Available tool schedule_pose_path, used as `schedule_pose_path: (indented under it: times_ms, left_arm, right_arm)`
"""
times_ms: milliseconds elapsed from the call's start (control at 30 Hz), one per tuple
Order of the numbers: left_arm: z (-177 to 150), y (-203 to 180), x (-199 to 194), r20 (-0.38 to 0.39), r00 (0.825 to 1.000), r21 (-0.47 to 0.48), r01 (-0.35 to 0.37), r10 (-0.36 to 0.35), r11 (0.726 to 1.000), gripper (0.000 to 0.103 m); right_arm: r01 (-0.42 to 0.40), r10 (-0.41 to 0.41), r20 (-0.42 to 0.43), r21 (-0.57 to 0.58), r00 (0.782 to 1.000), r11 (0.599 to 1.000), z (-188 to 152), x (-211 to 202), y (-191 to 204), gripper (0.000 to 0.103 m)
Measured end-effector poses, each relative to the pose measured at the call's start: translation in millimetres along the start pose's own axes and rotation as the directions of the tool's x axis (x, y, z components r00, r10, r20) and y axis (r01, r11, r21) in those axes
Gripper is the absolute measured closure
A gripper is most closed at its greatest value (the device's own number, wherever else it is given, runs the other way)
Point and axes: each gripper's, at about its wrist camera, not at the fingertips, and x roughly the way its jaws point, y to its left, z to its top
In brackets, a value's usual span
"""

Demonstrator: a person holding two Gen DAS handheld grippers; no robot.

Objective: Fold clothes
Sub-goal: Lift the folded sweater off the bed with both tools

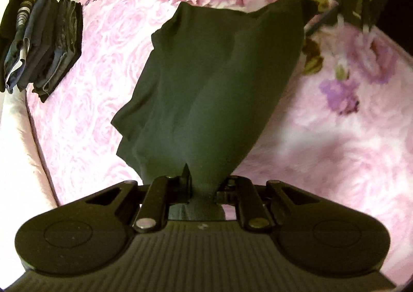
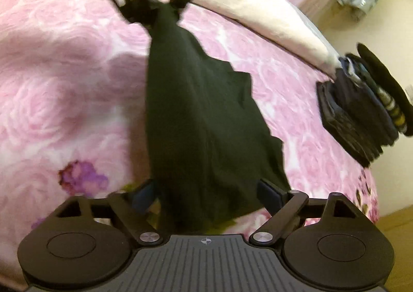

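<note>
Garment (image 1: 206,85) hangs stretched between both grippers above the bed (image 1: 335,150), long axis running gripper to gripper. Left gripper (image 1: 204,188) is clamped on one end. Right gripper (image 2: 206,194) has fingers spread, cloth between them, grip unclear. Folded stack (image 1: 44,41) sits well apart at bed's edge.

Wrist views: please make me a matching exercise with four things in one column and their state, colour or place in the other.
Things:
1. left tongs
2. right tongs
3. folded stack
4. blanket

Descriptions:
a. pink, flowered
b. open
c. shut on the dark garment
d. lying near the blanket's edge

Pairs: 1-c, 2-b, 3-d, 4-a
</note>
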Motion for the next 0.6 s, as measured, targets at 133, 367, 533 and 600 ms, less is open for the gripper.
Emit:
schedule_pose_path:
  times_ms: [133,367,533,600]
  left_arm:
    - [3.7,-0.2,-6.0,-0.012,1.000,-0.025,0.016,-0.016,1.000,0.092]
    - [9.3,-10.5,-33.6,-0.012,1.000,-0.087,0.000,-0.001,0.996,0.092]
    - [14.5,-21.3,-61.1,-0.006,1.000,-0.144,-0.017,0.016,0.989,0.092]
    - [16.6,-25.6,-72.0,-0.003,1.000,-0.167,-0.024,0.024,0.986,0.092]
  right_arm:
    - [0.009,-0.010,-0.008,-0.050,1.000,0.999,-1.1,23.3,16.5,0.017]
    - [-0.048,0.048,-0.047,0.005,0.998,0.999,-2.3,22.0,-26.5,0.087]
    - [-0.071,0.069,-0.058,-0.040,0.996,0.997,5.3,-8.5,-59.6,0.089]
    - [-0.071,0.068,-0.055,-0.067,0.996,0.995,11.2,-22.9,-71.5,0.090]
